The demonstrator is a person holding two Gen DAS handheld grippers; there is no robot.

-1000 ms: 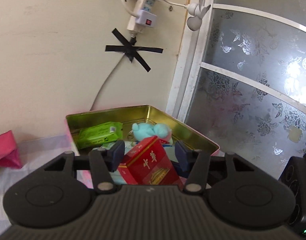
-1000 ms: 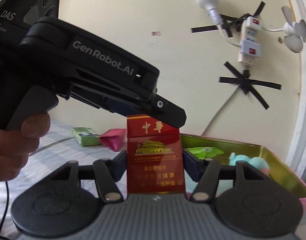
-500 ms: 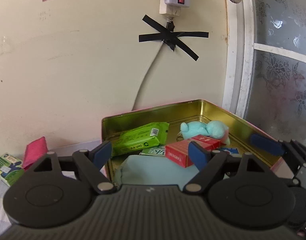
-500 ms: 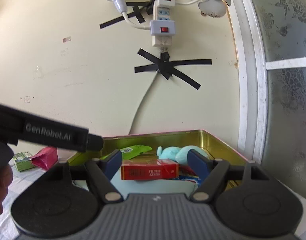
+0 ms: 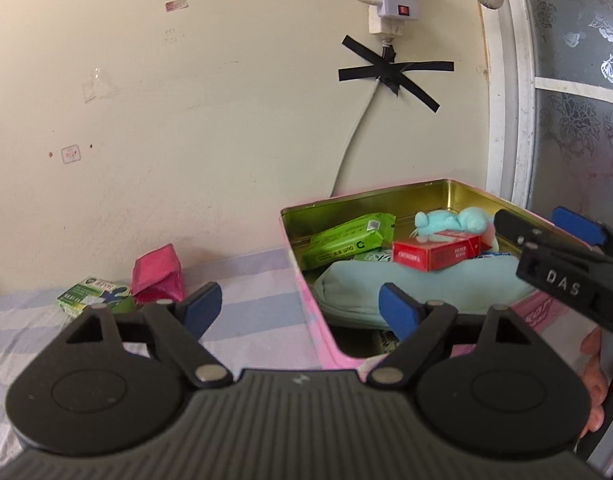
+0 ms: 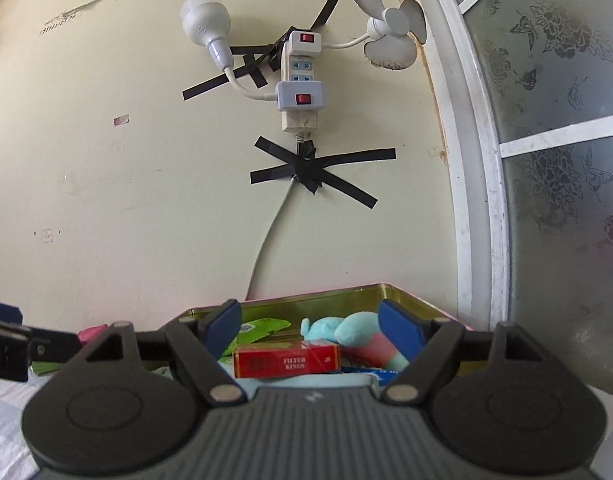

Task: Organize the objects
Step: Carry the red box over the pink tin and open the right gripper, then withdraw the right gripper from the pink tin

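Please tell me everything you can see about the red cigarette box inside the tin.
The red cigarette box is a small rectangular pack, seemingly cardboard in clear film. Its red side carries white print, "FILTER KINGS" in the right wrist view. It looks closed and lies flat on a broad face, on top of the pale blue pouch inside the tin. The light blue plush toy sits right behind it, seemingly touching. No jaws hold it; both grippers are open and apart from it.
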